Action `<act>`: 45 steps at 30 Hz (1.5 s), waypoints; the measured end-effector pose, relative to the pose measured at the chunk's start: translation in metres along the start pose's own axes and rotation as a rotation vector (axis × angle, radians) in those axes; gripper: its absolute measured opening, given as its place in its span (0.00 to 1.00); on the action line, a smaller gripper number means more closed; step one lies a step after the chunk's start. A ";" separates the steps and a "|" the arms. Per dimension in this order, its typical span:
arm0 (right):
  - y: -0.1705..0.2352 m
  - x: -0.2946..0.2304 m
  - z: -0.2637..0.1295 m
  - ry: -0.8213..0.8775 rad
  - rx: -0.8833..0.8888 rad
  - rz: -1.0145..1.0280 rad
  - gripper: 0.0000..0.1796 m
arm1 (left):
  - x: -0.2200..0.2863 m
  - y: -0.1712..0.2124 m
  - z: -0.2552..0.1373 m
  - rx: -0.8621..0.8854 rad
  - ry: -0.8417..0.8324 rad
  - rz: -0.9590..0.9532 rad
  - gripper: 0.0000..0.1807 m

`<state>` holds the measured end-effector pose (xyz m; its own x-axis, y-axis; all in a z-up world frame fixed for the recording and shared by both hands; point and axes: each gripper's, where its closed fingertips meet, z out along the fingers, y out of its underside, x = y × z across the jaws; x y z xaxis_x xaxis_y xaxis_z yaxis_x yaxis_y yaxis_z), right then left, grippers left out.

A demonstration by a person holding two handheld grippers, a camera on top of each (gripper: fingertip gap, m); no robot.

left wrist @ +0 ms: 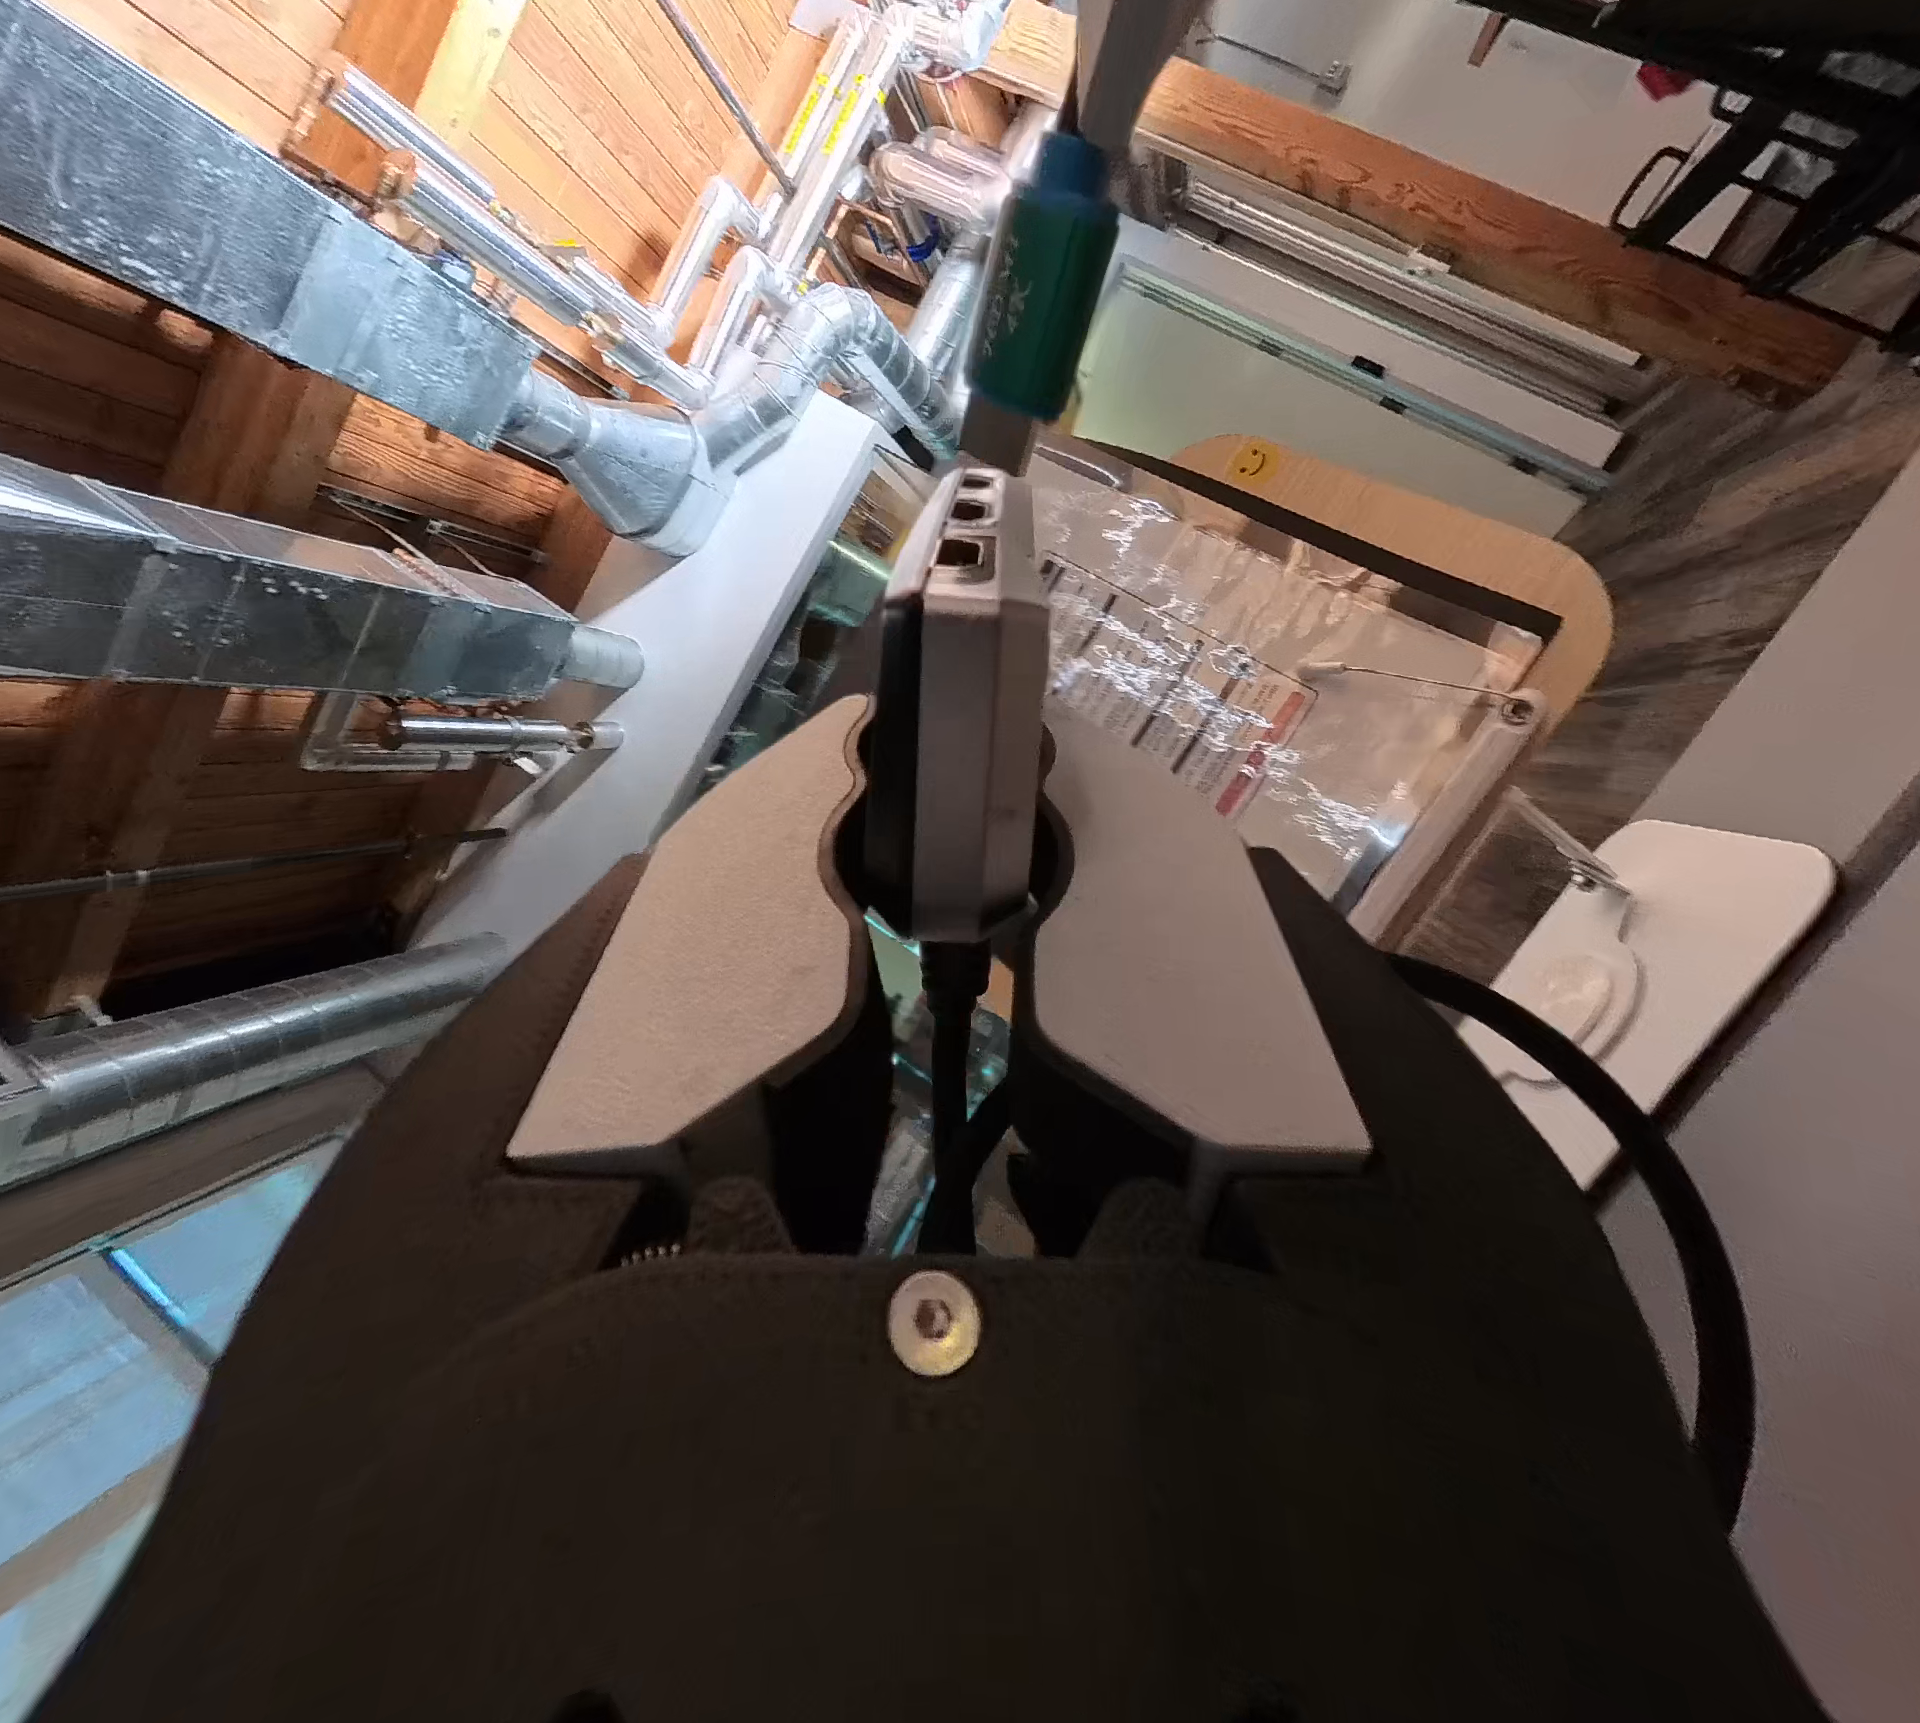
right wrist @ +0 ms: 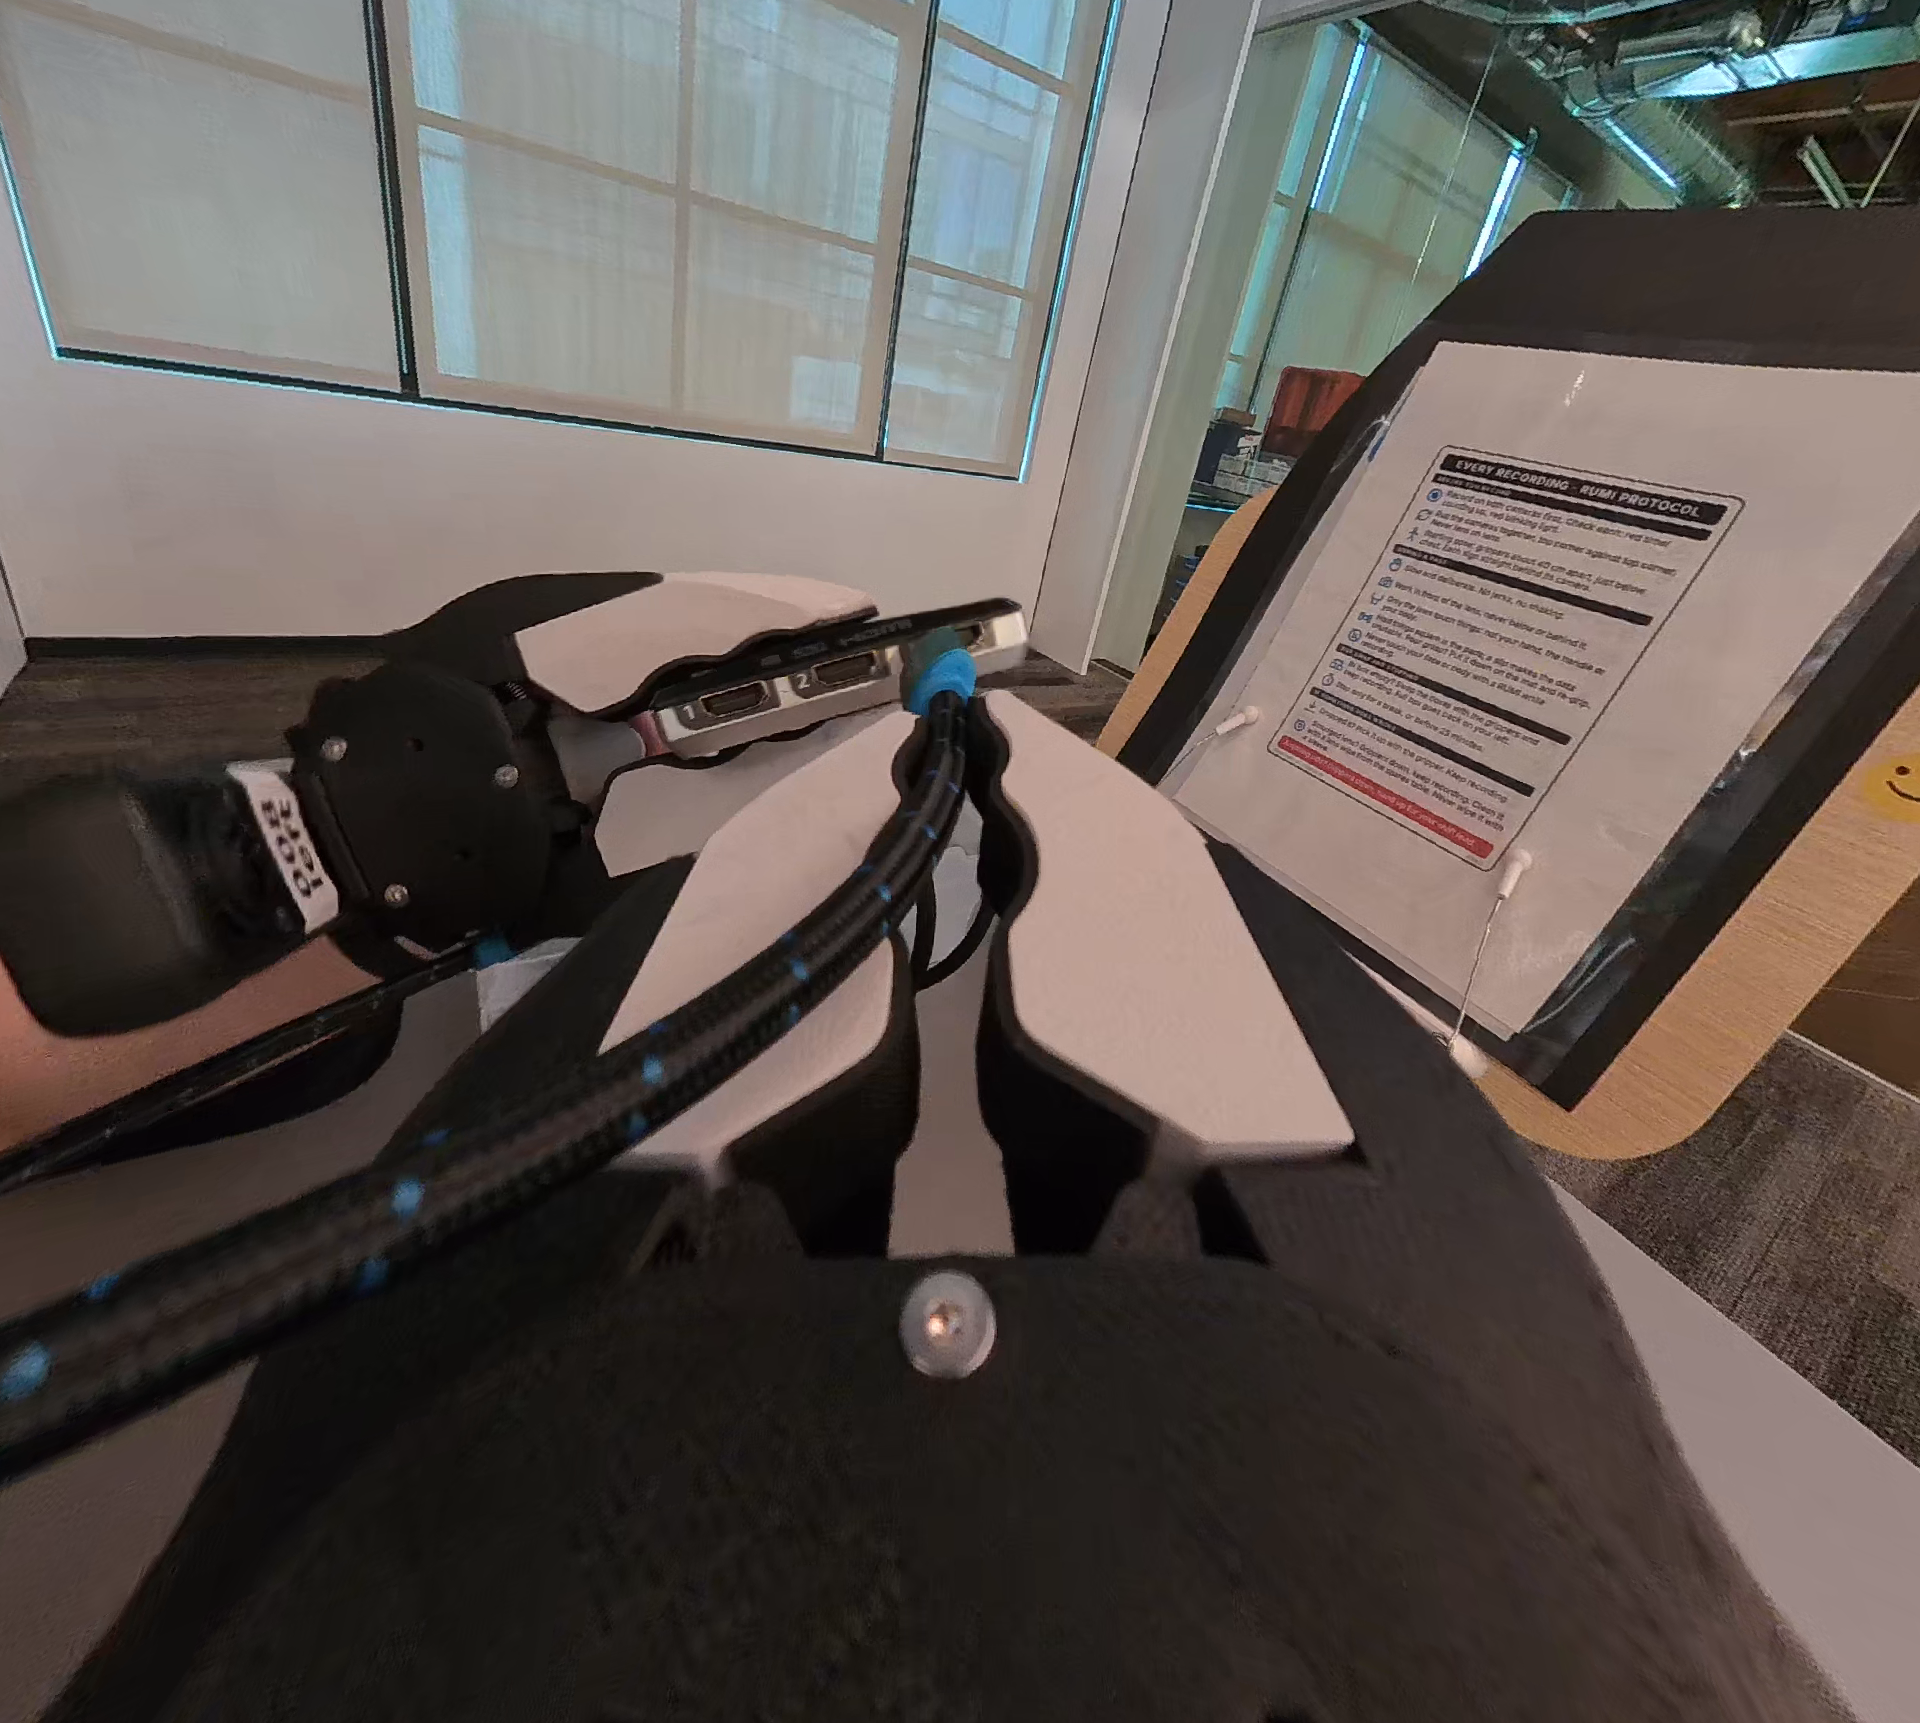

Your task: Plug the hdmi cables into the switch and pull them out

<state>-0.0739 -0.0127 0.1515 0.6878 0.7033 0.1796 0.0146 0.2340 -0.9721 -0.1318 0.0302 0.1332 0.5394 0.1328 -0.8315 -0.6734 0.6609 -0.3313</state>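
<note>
While left tool (left wrist: 951, 826) clamps rigid switch (left wrist: 951, 717) and right tool (right wrist: 951, 738) pinches stiff braided cable (right wrist: 582, 1102) behind plug (left wrist: 1034, 312): best gripped at plug shell.

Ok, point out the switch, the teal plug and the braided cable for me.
switch (left wrist: 951, 738), left wrist view, grey side face.
teal plug (left wrist: 1039, 302), left wrist view, middle of its body.
braided cable (right wrist: 665, 1050), right wrist view, mid-length.

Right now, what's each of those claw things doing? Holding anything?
Left gripper: closed on the grey HDMI switch.
Right gripper: closed on the blue-ended HDMI plug, which is at the switch's ports.
</note>
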 end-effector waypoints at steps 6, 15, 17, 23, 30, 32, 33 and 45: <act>0.015 0.000 -0.014 -0.130 -0.147 -0.134 0.04 | 0.050 0.020 0.007 -0.080 0.316 -0.193 0.12; 0.006 0.022 -0.088 -0.233 -0.209 -0.158 0.04 | 0.158 0.026 -0.017 -0.055 0.643 0.037 0.12; 0.002 0.029 -0.098 -0.205 -0.199 -0.164 0.04 | 0.184 0.025 -0.027 -0.048 0.708 0.078 0.12; -0.010 0.039 -0.113 -0.174 -0.134 -0.150 0.04 | 0.237 0.037 -0.052 -0.051 0.841 0.231 0.12; -0.014 0.043 -0.119 -0.162 -0.113 -0.153 0.04 | 0.263 0.047 -0.071 -0.083 0.986 0.272 0.12; -0.014 0.043 -0.119 -0.165 -0.108 -0.149 0.04 | 0.263 0.050 -0.072 -0.104 1.004 0.269 0.12; -0.013 0.043 -0.119 -0.169 -0.109 -0.146 0.04 | 0.263 0.050 -0.074 -0.113 1.019 0.243 0.13; 0.008 0.040 -0.100 -0.232 -0.135 -0.135 0.04 | 0.237 0.045 -0.115 -0.280 1.462 -0.122 0.49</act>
<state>0.0263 -0.0500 0.1354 0.4894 0.8100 0.3230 0.2015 0.2553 -0.9456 -0.0920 0.0067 -0.1301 -0.2584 -0.8614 -0.4374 -0.8265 0.4315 -0.3616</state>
